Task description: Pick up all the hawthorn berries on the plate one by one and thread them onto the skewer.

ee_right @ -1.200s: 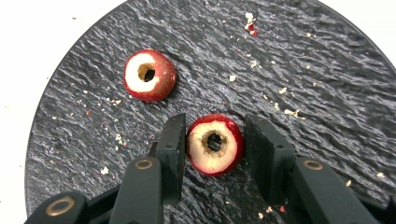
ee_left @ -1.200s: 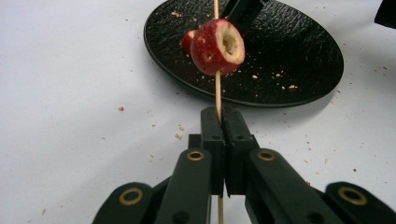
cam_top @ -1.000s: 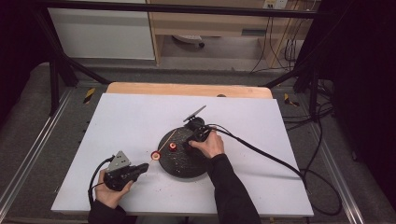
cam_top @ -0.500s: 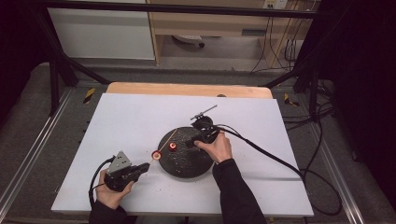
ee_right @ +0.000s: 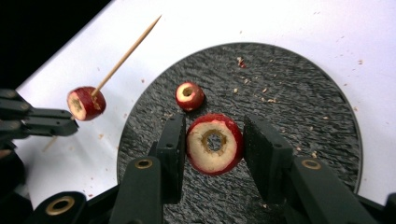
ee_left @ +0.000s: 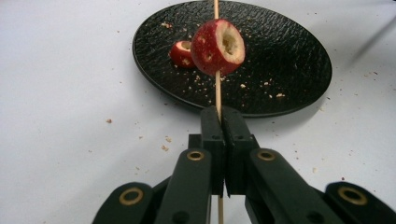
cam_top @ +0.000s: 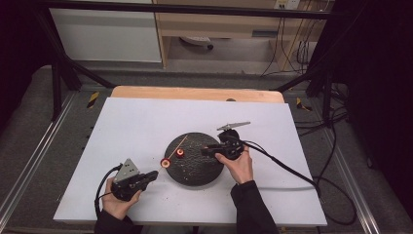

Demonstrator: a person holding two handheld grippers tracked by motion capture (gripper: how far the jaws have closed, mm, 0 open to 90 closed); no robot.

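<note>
left hand-held gripper (ee_left: 219, 116) pinches a wooden skewer (ee_left: 217, 91) with one cored red fruit piece (ee_left: 217, 46) threaded on it, raised over the near rim of the black plate (ee_left: 289, 70). right hand-held gripper (ee_right: 214, 144) grips a second cored piece (ee_right: 215, 143) above the plate. a third piece (ee_right: 189, 95) lies on the plate, on the white tabletop (cam_top: 136, 126).

A white sheet (cam_top: 146, 122) covers a wooden table (cam_top: 195, 92), scattered with small crumbs (ee_left: 166, 142). Beyond the table stand a white cabinet (cam_top: 107, 34) and a wooden shelf unit (cam_top: 219, 24). Black cables (cam_top: 297, 53) hang at the right, and yellow-black tape (cam_top: 92, 99) marks the grey floor.
</note>
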